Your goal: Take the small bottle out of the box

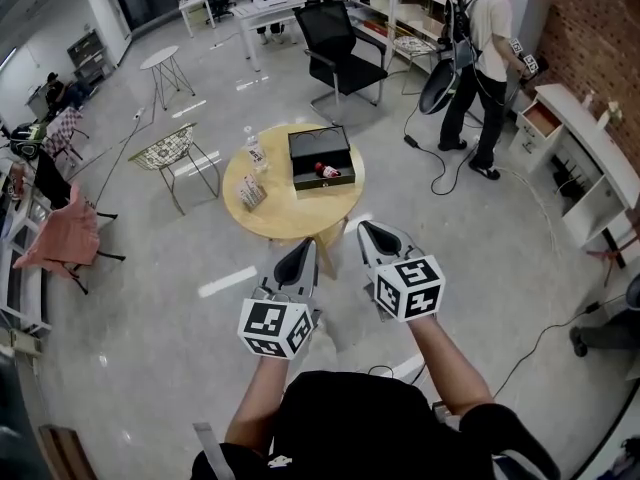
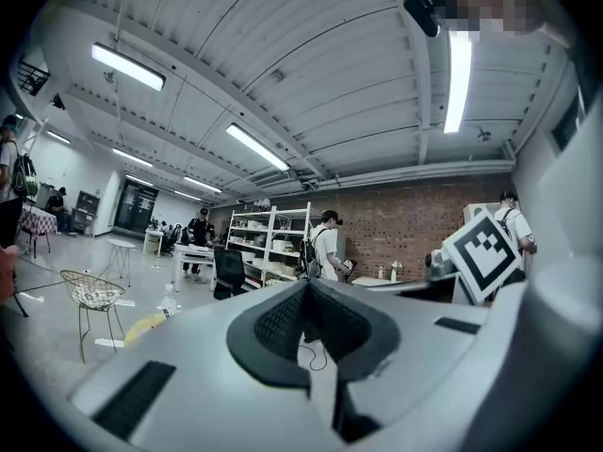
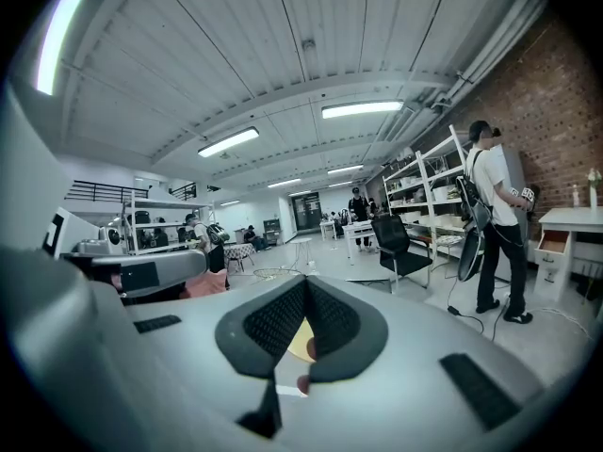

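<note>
A round wooden table stands ahead of me on the floor. On it lies an open black box, and a small red-capped bottle lies inside near the box's front edge. My left gripper and right gripper are held side by side short of the table, both shut and empty, pointing toward it. In the left gripper view the jaws meet with nothing between them. The right gripper looks the same, with a sliver of the yellow table showing past its pads.
A clear water bottle and a small packet share the table's left side. A black office chair stands behind the table, a wire chair to its left. A person stands at the right by a white desk; cables trail nearby.
</note>
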Available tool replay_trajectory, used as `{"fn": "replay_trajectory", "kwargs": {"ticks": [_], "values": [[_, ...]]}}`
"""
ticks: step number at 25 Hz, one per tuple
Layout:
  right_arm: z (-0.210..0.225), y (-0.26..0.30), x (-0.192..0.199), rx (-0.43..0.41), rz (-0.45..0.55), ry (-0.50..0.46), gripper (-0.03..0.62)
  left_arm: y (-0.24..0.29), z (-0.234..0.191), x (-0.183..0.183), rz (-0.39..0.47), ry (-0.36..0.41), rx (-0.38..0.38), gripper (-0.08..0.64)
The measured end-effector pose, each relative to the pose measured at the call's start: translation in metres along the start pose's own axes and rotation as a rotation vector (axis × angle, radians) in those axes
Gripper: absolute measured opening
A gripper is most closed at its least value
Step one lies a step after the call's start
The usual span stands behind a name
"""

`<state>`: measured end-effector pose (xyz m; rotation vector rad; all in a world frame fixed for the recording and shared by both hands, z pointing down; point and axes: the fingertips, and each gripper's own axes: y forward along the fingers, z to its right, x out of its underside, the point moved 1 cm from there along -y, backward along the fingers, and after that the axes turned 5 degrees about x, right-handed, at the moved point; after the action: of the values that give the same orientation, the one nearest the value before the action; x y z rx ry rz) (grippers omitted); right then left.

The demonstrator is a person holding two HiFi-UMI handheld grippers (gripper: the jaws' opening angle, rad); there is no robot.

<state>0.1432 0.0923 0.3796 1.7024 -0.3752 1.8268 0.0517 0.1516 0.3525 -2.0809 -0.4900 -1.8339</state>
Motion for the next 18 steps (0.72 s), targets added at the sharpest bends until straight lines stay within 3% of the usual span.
{"fn": "replay_trajectory", "kwargs": {"ticks": [18], "values": [[0.024, 0.148, -0.035, 0.017, -0.048, -0.024, 0.002, 0.091, -0.125, -0.027, 0.005, -0.025, 0.015, 0.009]]}}
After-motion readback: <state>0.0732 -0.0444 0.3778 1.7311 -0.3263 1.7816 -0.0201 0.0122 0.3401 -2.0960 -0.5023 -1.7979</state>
